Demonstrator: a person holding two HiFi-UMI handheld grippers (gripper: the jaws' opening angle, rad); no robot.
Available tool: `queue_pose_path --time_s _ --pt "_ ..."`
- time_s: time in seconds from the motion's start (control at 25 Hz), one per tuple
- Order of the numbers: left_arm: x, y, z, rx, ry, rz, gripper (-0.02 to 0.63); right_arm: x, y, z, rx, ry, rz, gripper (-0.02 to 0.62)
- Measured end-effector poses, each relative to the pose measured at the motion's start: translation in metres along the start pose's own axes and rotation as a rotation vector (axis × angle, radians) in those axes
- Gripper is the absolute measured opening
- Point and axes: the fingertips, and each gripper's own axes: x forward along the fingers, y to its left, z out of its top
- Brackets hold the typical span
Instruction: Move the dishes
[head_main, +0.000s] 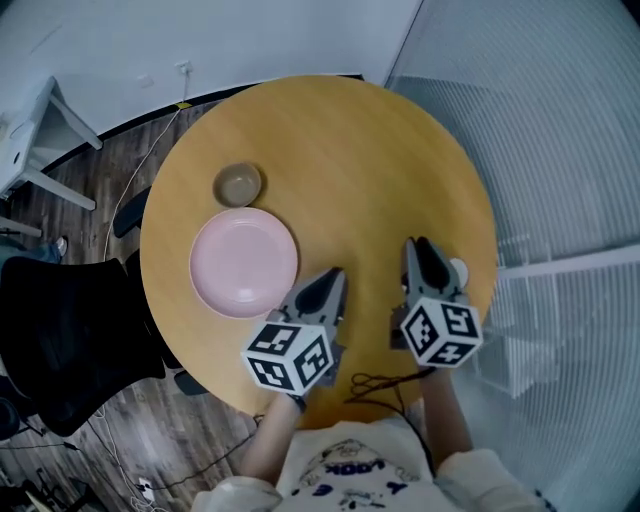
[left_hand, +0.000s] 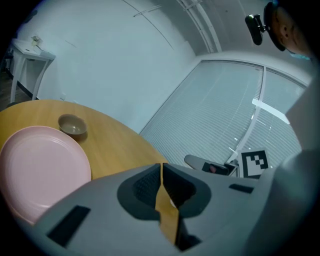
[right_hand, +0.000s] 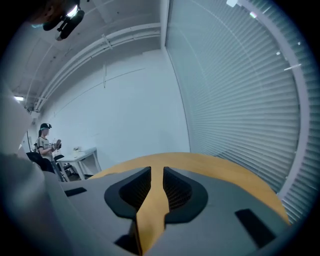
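- Dishes lie on the left half of the table (head_main: 360, 140): a pink plate (head_main: 243, 262) with a small brown bowl (head_main: 238, 184) just beyond it, neither held.
- Left gripper (head_main: 327, 283) hangs just right of the plate, jaws together, empty.
- Right gripper (head_main: 424, 252) is further right, jaws narrowly apart, nothing between.
- Step, likely: between carries (or before the first); next, the left jaws must open and meet the plate's rim.

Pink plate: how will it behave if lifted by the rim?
Pink plate looks rigid and smooth: likely no flex, but may slip in a rim pinch. Wide and shallow, it likely tips if held at one edge. Flat on the table, it should slide, not roll.
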Motion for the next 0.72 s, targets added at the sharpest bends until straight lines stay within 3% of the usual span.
queue_pose_path --time_s 0.2,0.72 --pt "0.012 -0.04 -0.014 0.03 0.024 -0.04 0.008 -0.038 -0.046 0.0 0.005 -0.021 -0.09 0.074" --pt "0.08 -0.087 -0.09 0.148 0.105 -0.036 0.003 -0.083 -0.149 -0.064 -0.09 0.005 -0.212 0.077"
